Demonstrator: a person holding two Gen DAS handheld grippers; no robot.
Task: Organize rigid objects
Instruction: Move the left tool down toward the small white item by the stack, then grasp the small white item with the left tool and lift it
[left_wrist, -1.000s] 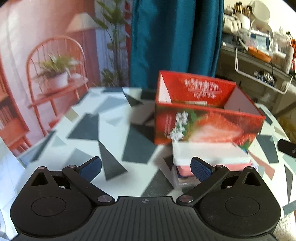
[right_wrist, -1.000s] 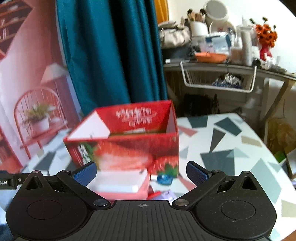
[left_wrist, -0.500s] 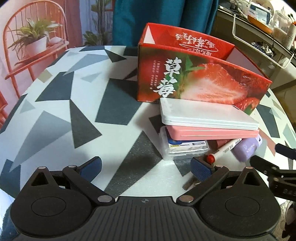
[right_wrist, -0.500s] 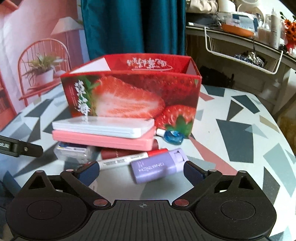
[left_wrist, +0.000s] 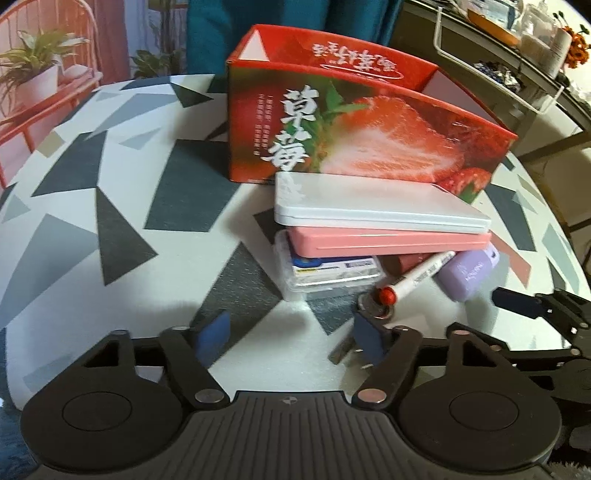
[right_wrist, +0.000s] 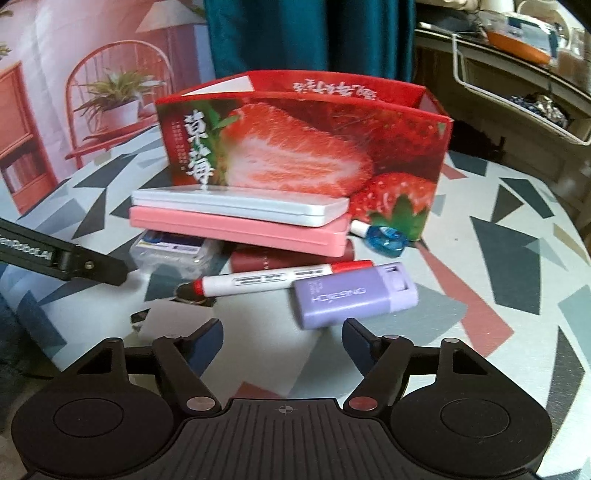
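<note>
An open red strawberry box (left_wrist: 369, 122) (right_wrist: 303, 140) stands on the patterned table (left_wrist: 92, 221). In front of it a white case (left_wrist: 376, 203) (right_wrist: 240, 205) lies on a pink case (left_wrist: 388, 242) (right_wrist: 240, 230), over a clear plastic box (left_wrist: 332, 273) (right_wrist: 173, 253) and a dark red item (right_wrist: 258, 262). A red-capped marker (left_wrist: 417, 275) (right_wrist: 280, 280) and a purple case (left_wrist: 467, 273) (right_wrist: 354, 295) lie nearer. My left gripper (left_wrist: 290, 336) is closing with nothing between its jaws, just short of the clear box. My right gripper (right_wrist: 282, 332) is closing too, on nothing, just short of the marker and purple case.
A blue tape dispenser (right_wrist: 384, 240) sits by the box's right corner. A small metal piece (left_wrist: 373, 308) lies at the marker's tip. A shelf with a wire basket (right_wrist: 517, 85) stands behind on the right, a teal curtain (right_wrist: 310, 33) behind the box.
Both grippers have come down and tilted toward the table, so the pile now fills the views. The jaws of both stand narrower than before.
</note>
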